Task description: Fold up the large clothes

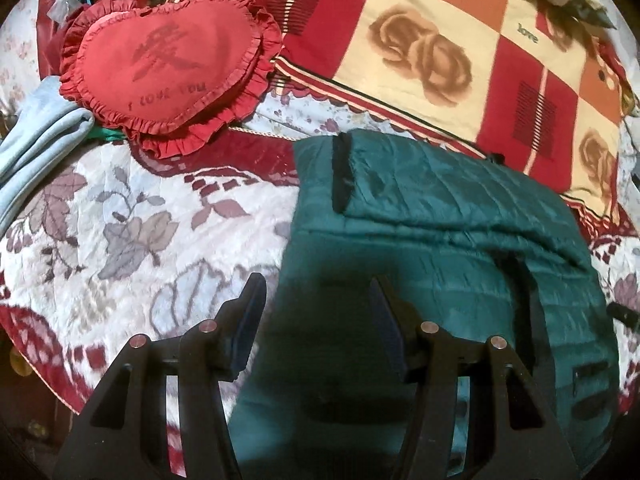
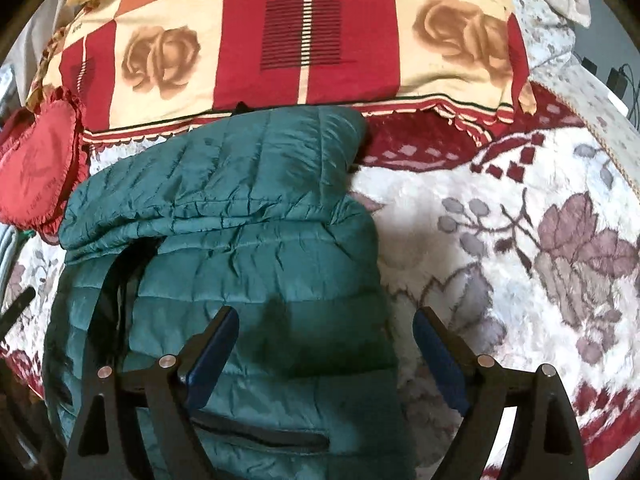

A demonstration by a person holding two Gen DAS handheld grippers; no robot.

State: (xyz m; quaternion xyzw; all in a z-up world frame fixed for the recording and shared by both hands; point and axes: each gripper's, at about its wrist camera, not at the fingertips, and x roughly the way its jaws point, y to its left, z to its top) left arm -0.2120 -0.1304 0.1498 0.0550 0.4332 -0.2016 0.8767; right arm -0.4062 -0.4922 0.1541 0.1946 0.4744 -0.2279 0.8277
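Jacket (image 1: pixel 440 248), quilted teal with black trim, lies partly folded on the bed (image 1: pixel 120 208), its top at twelve o'clock against the checked pillow (image 1: pixel 440 40). Your left gripper (image 1: pixel 318 300) and right gripper (image 2: pixel 324 332) hover released over its side edges, probably placed for the next fold.

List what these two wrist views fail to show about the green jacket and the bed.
- Green quilted jacket: its near hem, hidden behind the gripper mounts and cut by the bottom edge in both views.
- Its underside and whatever is tucked beneath: covered by its own folded layers.
- Heart pillow lettering: the central mark is too faded to read.
- Items behind that pillow, left wrist view: blurred and cropped by the fisheye rim.
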